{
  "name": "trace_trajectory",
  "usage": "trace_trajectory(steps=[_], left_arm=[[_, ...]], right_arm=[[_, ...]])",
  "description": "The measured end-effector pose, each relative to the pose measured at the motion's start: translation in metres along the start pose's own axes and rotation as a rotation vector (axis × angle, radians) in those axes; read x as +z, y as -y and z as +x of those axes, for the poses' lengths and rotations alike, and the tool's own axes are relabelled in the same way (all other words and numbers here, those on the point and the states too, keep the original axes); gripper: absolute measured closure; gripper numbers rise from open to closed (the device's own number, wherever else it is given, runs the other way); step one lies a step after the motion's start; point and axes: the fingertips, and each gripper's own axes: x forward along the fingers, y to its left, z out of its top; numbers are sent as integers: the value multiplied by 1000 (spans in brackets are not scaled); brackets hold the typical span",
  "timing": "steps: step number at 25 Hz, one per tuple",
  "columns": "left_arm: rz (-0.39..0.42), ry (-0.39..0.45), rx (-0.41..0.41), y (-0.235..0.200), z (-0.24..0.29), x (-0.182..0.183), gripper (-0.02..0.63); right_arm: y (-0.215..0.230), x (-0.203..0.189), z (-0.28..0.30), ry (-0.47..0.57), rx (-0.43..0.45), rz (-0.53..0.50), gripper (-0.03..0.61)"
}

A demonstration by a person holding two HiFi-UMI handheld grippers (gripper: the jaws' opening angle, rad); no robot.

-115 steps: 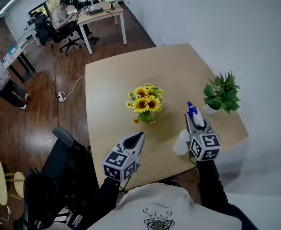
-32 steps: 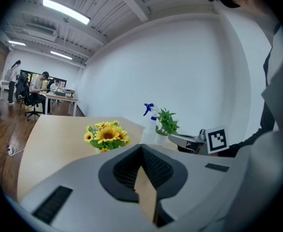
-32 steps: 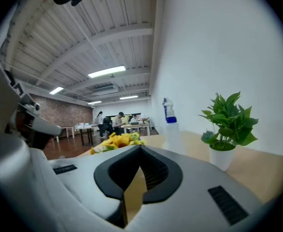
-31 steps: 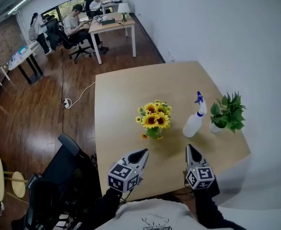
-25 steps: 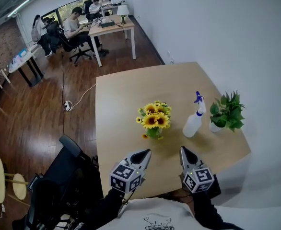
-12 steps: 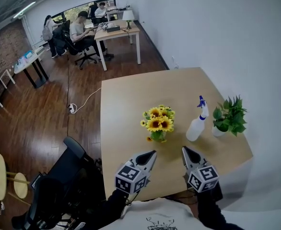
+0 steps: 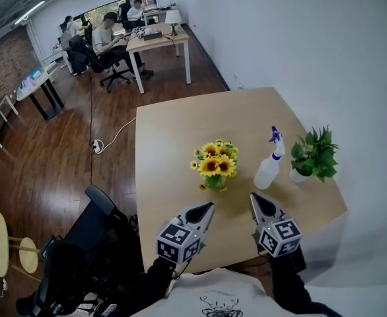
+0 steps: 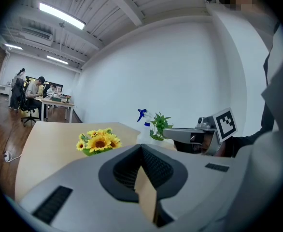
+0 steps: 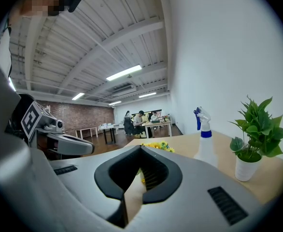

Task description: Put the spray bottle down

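The white spray bottle (image 7: 269, 164) with a blue nozzle stands upright on the wooden table (image 7: 174, 131), between the sunflowers and the potted plant. It also shows in the right gripper view as the spray bottle (image 9: 205, 140) and in the left gripper view as the spray bottle (image 8: 142, 127). My right gripper (image 7: 254, 199) is shut and empty, near the table's front edge, a short way in front of the bottle. My left gripper (image 7: 207, 207) is shut and empty too, left of the right one, in front of the flowers.
A bunch of sunflowers (image 7: 214, 164) stands mid-table. A small potted plant (image 7: 312, 157) sits by the right edge. A black office chair (image 7: 88, 233) is at the table's near left. People sit at desks (image 7: 155, 35) far behind.
The right gripper drew back from the standing bottle toward the front edge and has stayed there. The view shifted slightly; the bottle and both grippers hold their places over the last second.
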Motion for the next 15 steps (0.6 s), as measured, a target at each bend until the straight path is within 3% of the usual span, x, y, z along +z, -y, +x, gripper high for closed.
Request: trace_trajectory(steps=[15], left_arm=[[-7, 1, 6, 1, -2, -3, 621]], right_arm=[[0, -7, -4, -22, -6, 7, 597]])
